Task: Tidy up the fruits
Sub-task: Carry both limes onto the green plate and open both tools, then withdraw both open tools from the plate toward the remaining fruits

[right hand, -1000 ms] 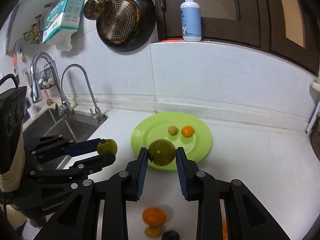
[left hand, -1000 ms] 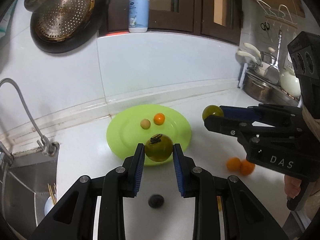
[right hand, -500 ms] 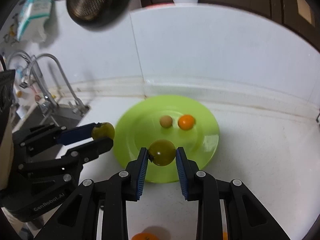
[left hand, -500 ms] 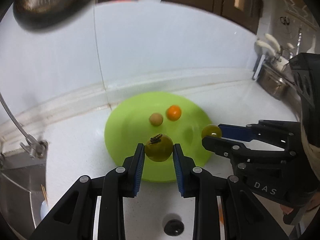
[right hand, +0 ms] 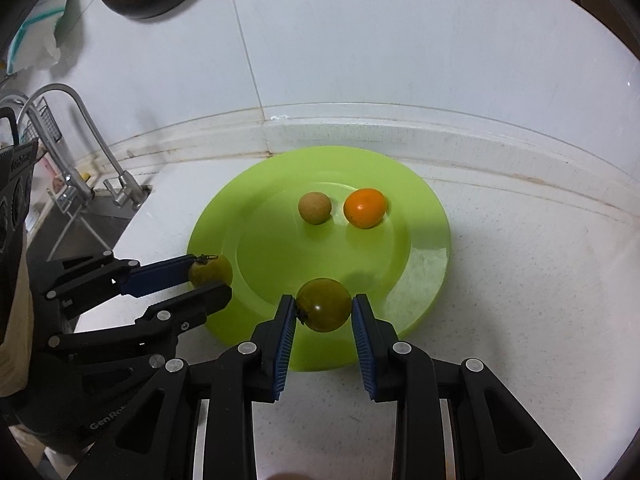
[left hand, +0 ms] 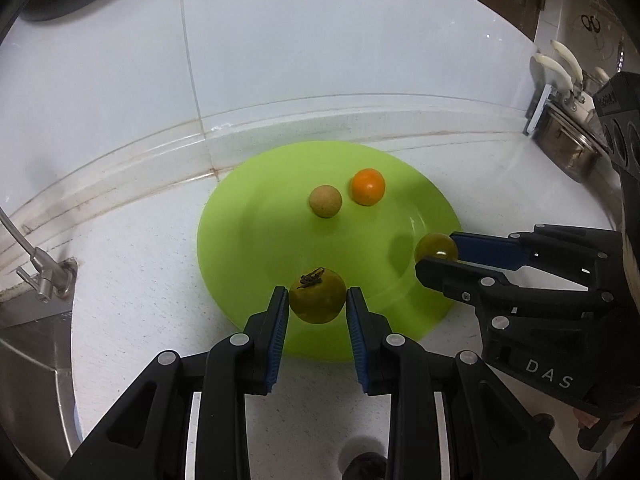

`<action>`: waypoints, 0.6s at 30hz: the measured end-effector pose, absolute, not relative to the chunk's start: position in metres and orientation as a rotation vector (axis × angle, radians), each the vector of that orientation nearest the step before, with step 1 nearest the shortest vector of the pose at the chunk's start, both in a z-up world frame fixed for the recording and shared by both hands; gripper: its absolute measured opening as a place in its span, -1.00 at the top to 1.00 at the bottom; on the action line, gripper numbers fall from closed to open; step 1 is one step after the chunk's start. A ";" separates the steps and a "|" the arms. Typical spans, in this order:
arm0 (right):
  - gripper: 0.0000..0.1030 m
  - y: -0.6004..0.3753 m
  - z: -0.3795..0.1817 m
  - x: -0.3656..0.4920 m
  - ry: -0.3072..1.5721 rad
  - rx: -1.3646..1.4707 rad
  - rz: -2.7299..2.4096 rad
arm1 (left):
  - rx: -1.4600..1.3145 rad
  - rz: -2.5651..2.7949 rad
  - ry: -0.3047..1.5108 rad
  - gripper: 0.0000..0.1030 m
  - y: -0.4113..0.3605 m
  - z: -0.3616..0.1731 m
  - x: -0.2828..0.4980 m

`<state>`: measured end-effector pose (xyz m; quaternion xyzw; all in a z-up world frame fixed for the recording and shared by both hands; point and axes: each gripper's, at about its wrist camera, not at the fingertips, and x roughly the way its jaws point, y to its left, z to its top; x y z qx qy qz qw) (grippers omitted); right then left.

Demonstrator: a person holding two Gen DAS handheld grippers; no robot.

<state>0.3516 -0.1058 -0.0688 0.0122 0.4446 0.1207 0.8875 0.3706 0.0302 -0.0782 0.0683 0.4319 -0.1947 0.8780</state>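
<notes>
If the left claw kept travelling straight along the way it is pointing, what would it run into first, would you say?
Most likely the green plate: the left claw, opening around its green tomato, points down at the near rim. Depth is uncertain.

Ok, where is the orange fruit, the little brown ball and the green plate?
orange fruit [right hand: 365,208], right wrist view, middle of its skin.
little brown ball [right hand: 315,208], right wrist view, middle of its rough side.
green plate [right hand: 424,280], right wrist view, bare right rim.
</notes>
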 end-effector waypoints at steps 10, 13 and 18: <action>0.28 -0.115 -0.055 0.332 0.879 0.040 0.213 | 0.152 -0.344 0.850 -0.16 0.040 -0.058 0.352; 0.18 -0.118 -0.042 0.316 0.839 0.034 0.200 | 0.168 -0.343 0.811 -0.28 0.041 -0.049 0.337; 0.09 -0.123 -0.018 0.286 0.760 0.018 0.187 | 0.153 -0.344 0.767 -0.44 0.045 -0.031 0.311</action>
